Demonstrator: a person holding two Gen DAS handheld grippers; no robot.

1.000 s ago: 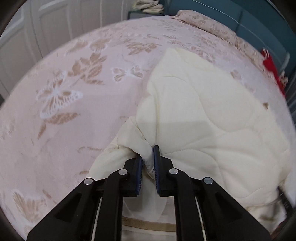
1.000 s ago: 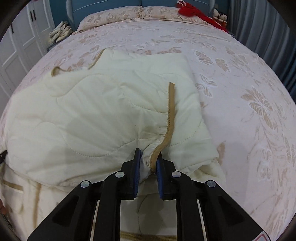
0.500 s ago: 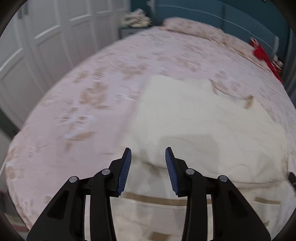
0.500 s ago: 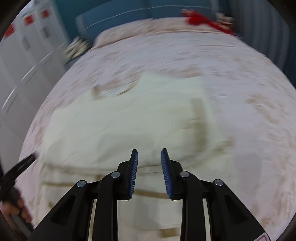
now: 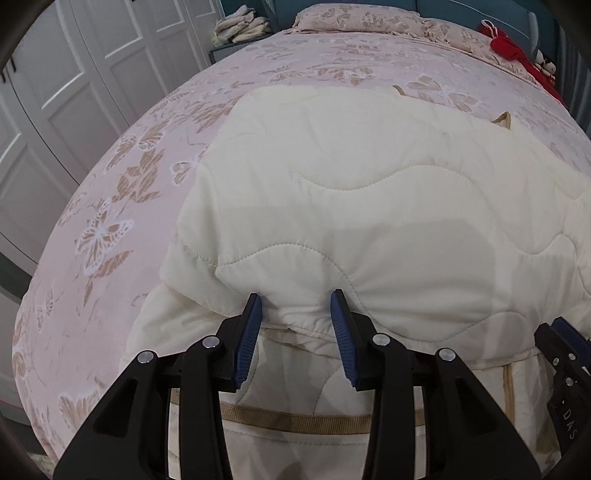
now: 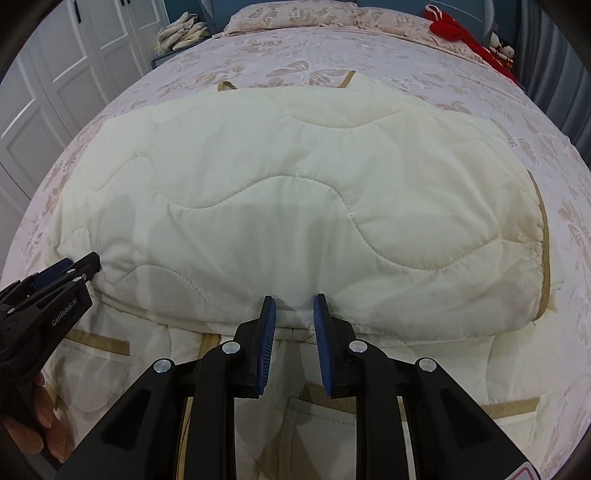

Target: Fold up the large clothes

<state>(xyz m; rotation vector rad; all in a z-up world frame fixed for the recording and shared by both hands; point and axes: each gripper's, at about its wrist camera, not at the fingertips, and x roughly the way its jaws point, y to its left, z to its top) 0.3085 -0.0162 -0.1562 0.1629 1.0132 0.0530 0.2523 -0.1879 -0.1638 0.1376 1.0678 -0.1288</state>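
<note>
On the bed (image 5: 122,206), spread with a pink butterfly-print bedspread, lies the cream quilted jacket (image 5: 369,206), its upper part folded over toward the near edge; tan trim shows on the lower layer. Left gripper (image 5: 295,317): jaws apart, blue pads straddling the folded edge, fabric bulging between them, pads not pressing it. Right gripper (image 6: 293,314): jaws closing, narrow gap, folded edge of jacket just at the tips, no clamp visible. In the right wrist view the left gripper sits at the fold's left end with the person's fingers (image 6: 37,424) on its handle. Far side: pillows (image 6: 295,16), a red garment (image 6: 458,33), a pile of pale cloth (image 6: 183,31) on a stand, white wardrobe doors (image 5: 74,85) to the left.
</note>
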